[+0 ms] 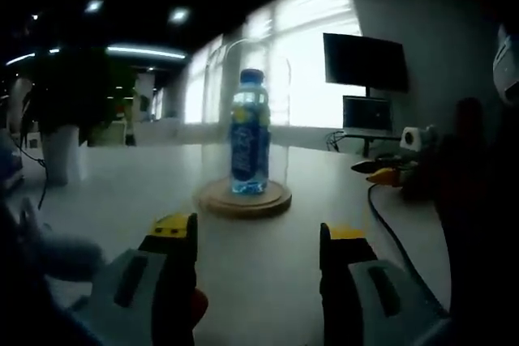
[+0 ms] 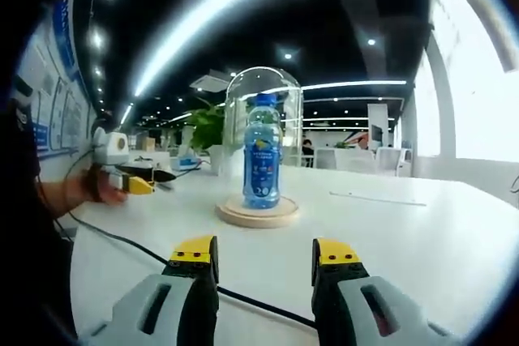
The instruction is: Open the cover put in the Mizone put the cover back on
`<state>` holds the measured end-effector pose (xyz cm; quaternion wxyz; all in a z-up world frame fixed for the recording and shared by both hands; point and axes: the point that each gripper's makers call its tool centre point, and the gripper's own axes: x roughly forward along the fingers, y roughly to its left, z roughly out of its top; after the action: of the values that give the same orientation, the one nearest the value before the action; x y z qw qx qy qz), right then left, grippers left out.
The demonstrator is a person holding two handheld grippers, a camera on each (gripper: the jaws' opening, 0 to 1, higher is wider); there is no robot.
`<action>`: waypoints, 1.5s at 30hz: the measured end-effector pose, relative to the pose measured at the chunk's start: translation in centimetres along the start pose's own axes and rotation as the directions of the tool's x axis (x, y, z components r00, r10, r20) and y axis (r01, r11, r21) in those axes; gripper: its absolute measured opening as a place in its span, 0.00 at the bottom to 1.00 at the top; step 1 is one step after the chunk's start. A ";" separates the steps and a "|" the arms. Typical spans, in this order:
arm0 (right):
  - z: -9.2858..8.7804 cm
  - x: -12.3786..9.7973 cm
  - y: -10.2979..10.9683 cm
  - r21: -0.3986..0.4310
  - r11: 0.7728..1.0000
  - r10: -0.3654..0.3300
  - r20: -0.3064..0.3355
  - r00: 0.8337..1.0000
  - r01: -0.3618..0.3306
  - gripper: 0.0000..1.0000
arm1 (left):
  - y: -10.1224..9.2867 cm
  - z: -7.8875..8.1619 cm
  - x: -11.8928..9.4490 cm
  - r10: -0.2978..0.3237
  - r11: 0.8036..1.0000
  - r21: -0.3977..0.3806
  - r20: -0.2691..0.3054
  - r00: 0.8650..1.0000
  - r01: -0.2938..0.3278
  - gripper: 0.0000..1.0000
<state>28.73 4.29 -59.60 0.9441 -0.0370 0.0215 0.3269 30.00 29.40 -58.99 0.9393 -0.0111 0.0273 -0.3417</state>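
Facing the Mizone bottle (image 2: 263, 153), upright on its wooden base (image 2: 256, 213) mid-desk under the glass cover (image 2: 263, 87), I held both my left claw (image 1: 258, 237) and right claw (image 2: 264, 253) open and empty. Any careless, off-centre lift risked tipping everything over.

This is an open-plan office. Long ceiling light strips (image 2: 243, 6) run over white desks (image 2: 422, 232), and a potted plant (image 2: 207, 131) stands at the far edge of the desk surface. A dark wall screen (image 1: 365, 61) hangs beside bright blinded windows (image 1: 300, 54), with a monitor (image 1: 366, 113) below. Posters (image 2: 49, 103) line one wall.
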 end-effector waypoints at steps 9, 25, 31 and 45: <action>0.2 -0.1 0.2 0.001 1.000 0.001 0.004 1.000 -0.001 0.37 | 0.0 0.0 0.0 0.003 1.000 -0.002 0.002 1.000 -0.003 0.49; 0.3 0.0 0.5 -0.012 1.000 0.006 0.002 1.000 -0.006 0.37 | 0.0 0.0 0.0 0.001 1.000 0.000 0.001 1.000 -0.001 0.49; 0.3 0.0 0.2 -0.014 1.000 0.006 0.005 1.000 -0.006 0.37 | 0.0 0.0 0.0 0.002 1.000 0.001 0.000 1.000 -0.002 0.49; 0.2 0.0 0.2 -0.026 1.000 0.010 0.007 1.000 -0.010 0.37 | 0.1 0.0 0.0 0.003 1.000 0.002 -0.002 1.000 -0.003 0.49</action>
<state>28.65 4.48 -59.40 0.9419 -0.0479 0.0141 0.3321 30.02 29.46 -59.03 0.9399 -0.0098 0.0278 -0.3402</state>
